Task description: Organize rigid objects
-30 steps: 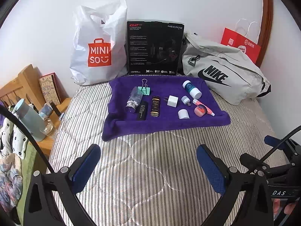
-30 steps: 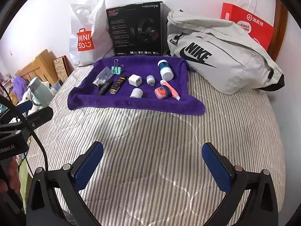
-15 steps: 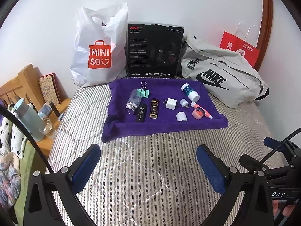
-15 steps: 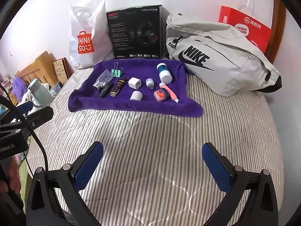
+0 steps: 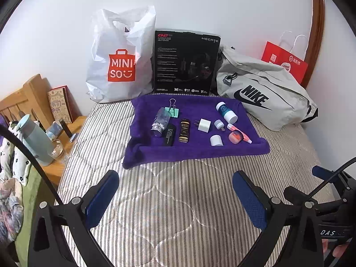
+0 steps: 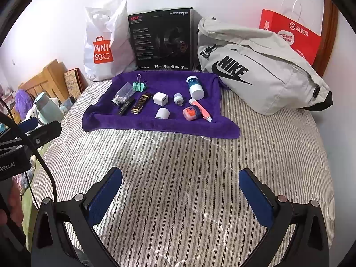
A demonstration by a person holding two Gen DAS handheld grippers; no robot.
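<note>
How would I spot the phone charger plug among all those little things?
Find the purple towel spread on the striped bed. Near its middle lies the white charger cube, right of the black-and-gold bar. Unlike the round white cap nearby, it is square with metal prongs.

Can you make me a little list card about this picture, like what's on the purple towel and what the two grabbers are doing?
surface: striped bed cover
mat: purple towel
on the towel: green binder clip, white charger cube, pink pen, blue-and-white bottle, gold-and-black bar
behind the towel: white Miniso bag, black headset box, grey Nike bag
left gripper: open, holding nothing, above the bed cover
right gripper: open, holding nothing, above the bed cover
</note>
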